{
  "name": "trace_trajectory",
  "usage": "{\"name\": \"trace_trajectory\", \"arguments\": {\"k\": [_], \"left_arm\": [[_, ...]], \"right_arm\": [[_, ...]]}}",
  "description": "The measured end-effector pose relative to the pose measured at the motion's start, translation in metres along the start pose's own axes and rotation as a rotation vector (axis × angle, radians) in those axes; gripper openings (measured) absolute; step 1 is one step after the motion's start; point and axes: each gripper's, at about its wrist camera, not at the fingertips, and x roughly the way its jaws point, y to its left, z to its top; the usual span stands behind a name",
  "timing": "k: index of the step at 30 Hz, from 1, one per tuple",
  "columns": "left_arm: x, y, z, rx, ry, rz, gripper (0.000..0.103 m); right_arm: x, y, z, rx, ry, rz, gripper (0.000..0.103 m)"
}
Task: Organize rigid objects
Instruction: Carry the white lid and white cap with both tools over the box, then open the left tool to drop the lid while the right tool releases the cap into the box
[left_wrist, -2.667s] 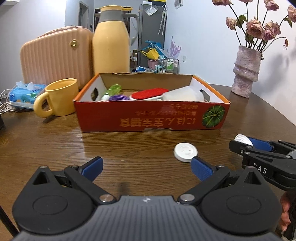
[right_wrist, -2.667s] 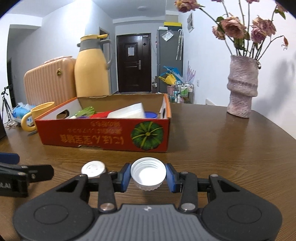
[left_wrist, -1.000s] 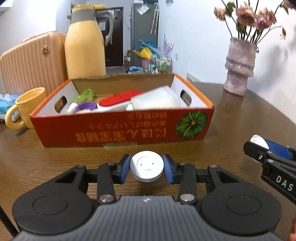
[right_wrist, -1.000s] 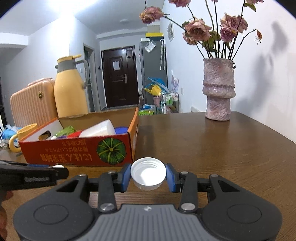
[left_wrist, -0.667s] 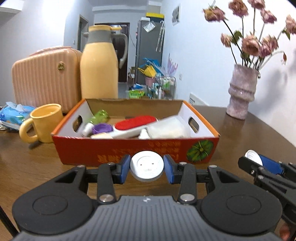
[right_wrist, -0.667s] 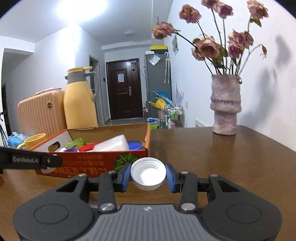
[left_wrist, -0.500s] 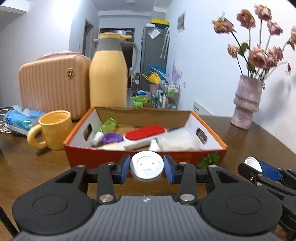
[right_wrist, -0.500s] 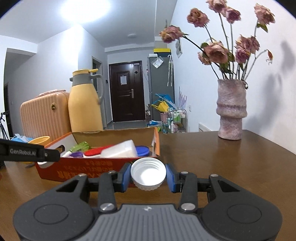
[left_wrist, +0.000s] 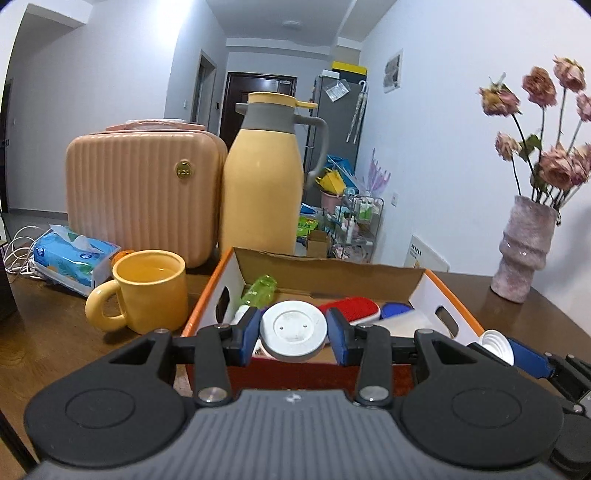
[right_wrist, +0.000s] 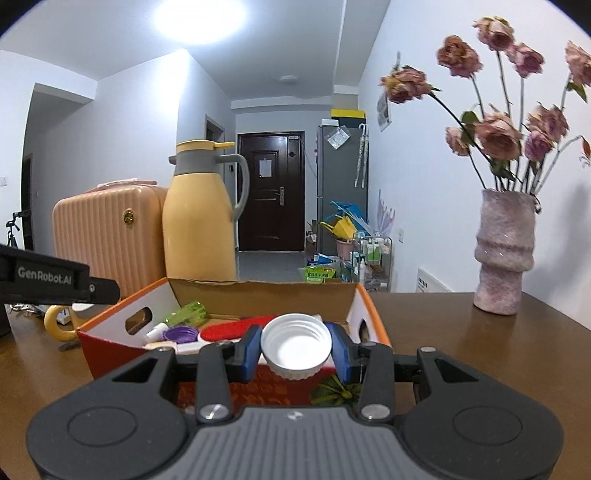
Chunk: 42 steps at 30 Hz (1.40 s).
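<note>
My left gripper (left_wrist: 293, 338) is shut on a flat white lid (left_wrist: 293, 334), held over the near wall of the orange cardboard box (left_wrist: 448, 295). The right gripper (right_wrist: 295, 350) is shut on a ribbed white screw cap (right_wrist: 295, 345), its hollow side up, at the front right corner of the same box (right_wrist: 371, 306). Inside the box lie a green bottle (left_wrist: 260, 290), a red brush (left_wrist: 351, 306), a purple cap (right_wrist: 179, 334) and a blue lid (left_wrist: 395, 309). In the left wrist view the right gripper with its cap (left_wrist: 496, 345) shows at the right edge.
Left of the box stand a yellow mug (left_wrist: 147, 290), a yellow thermos jug (left_wrist: 264, 181), a peach case (left_wrist: 142, 192) and a tissue pack (left_wrist: 70, 254). A pink vase (right_wrist: 504, 251) of dried roses stands at the right on the brown table (right_wrist: 498, 354).
Both grippers rose and moved forward with their caps, from the bare table in front of the box to over its near wall. Earlier the left gripper closed on the flat lid.
</note>
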Motion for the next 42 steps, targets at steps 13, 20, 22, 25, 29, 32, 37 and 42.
{"name": "trace_trajectory", "arguments": {"k": [13, 20, 22, 25, 29, 32, 37, 42], "left_arm": [[0.038, 0.015, 0.018, -0.010, -0.013, 0.036, 0.040], [0.065, 0.012, 0.025, 0.005, -0.010, 0.046, 0.040], [0.073, 0.009, 0.026, 0.013, -0.010, 0.049, 0.040], [0.086, 0.006, 0.028, 0.025, -0.005, 0.054, 0.040], [0.101, 0.004, 0.029, 0.040, 0.005, 0.064, 0.040], [0.111, 0.004, 0.029, 0.048, 0.013, 0.069, 0.040], [0.114, 0.003, 0.028, 0.080, 0.009, 0.057, 0.067], [0.104, 0.006, 0.029, 0.069, -0.051, 0.096, 0.103]], "right_arm": [[0.050, 0.015, 0.013, 0.038, -0.016, -0.003, 0.039], [0.078, 0.014, 0.018, 0.052, -0.002, -0.013, 0.039], [0.086, 0.013, 0.019, 0.054, 0.004, -0.019, 0.039], [0.096, 0.013, 0.021, 0.052, 0.012, -0.029, 0.039], [0.109, 0.011, 0.021, 0.046, 0.026, -0.036, 0.039], [0.118, 0.009, 0.021, 0.044, 0.041, -0.032, 0.039], [0.126, 0.006, 0.020, 0.028, 0.100, -0.022, 0.046], [0.122, 0.006, 0.021, 0.017, 0.108, -0.026, 0.101]]}}
